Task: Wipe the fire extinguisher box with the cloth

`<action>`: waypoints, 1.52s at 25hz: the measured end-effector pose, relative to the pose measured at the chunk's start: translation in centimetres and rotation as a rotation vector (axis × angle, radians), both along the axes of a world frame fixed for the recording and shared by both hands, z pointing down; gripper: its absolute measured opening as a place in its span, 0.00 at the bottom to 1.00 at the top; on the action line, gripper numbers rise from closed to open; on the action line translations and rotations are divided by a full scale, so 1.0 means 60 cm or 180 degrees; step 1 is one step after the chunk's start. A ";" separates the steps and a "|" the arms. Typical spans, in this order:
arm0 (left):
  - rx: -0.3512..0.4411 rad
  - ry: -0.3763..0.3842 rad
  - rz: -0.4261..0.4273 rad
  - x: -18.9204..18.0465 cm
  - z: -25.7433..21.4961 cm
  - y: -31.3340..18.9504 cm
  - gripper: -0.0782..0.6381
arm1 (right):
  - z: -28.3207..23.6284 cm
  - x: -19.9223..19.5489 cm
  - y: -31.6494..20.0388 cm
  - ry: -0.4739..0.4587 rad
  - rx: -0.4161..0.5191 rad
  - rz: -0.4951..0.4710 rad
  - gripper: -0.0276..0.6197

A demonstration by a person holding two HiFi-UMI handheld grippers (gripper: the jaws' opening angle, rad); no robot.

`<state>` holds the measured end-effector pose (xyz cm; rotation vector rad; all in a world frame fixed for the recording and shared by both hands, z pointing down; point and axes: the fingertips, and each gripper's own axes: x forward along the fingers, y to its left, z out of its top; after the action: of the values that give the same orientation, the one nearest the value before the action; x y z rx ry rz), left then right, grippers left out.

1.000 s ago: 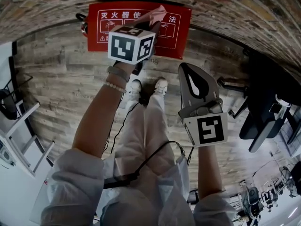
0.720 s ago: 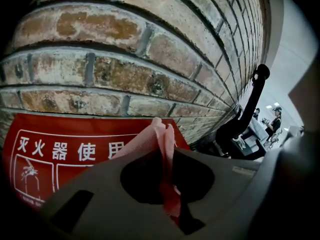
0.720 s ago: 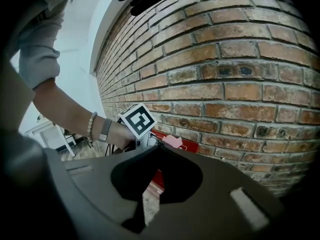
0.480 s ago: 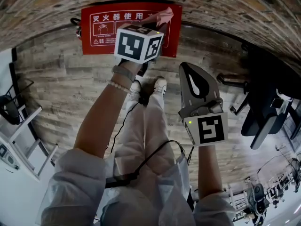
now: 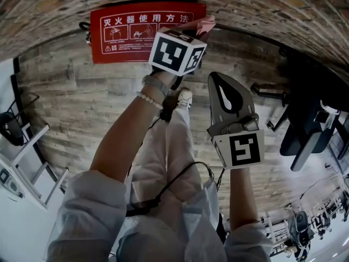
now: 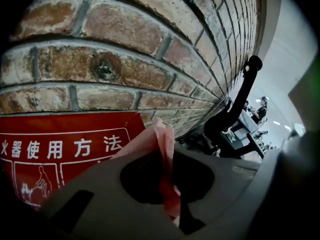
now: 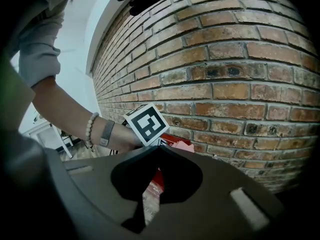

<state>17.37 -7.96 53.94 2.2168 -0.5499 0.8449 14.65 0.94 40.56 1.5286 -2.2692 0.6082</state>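
A red-brown brick wall [image 5: 272, 4] with grey mortar runs across the far side. At the wall's foot begins a floor [image 5: 71, 91] of pale, weathered wood planks. A dark office chair [image 5: 305, 135] stands near the wall's right end, and a white metal frame [image 5: 24, 162] off its left end.

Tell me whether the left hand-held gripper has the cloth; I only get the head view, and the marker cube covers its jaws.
Observer: Yes. The left gripper view shows the left hand-held gripper clamped on the pink cloth, a fold standing up between its jaws.
Operator: Say where the cloth sits.
Observer: That view puts it at the right edge of the red fire extinguisher box, brick wall beyond.
Operator: Report the right one.
Observer: The right gripper view shows the right hand-held gripper shut, nothing between its jaws.
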 end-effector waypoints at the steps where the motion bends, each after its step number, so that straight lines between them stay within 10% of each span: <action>1: -0.0003 -0.0005 0.0043 0.005 0.001 0.004 0.12 | 0.000 0.000 0.000 0.0001 0.0002 0.0002 0.05; 22: 0.0050 0.0344 -0.0216 -0.037 -0.093 0.007 0.12 | -0.022 -0.027 0.002 0.0092 -0.0004 -0.0182 0.05; 38: 0.0173 0.0285 -0.1226 -0.347 -0.140 -0.011 0.12 | -0.042 -0.134 -0.021 0.0107 0.0033 -0.0520 0.05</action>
<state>-3.43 -8.63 45.54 2.0875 -0.9271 0.5322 6.60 -0.33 38.03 1.3309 -2.3456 0.5219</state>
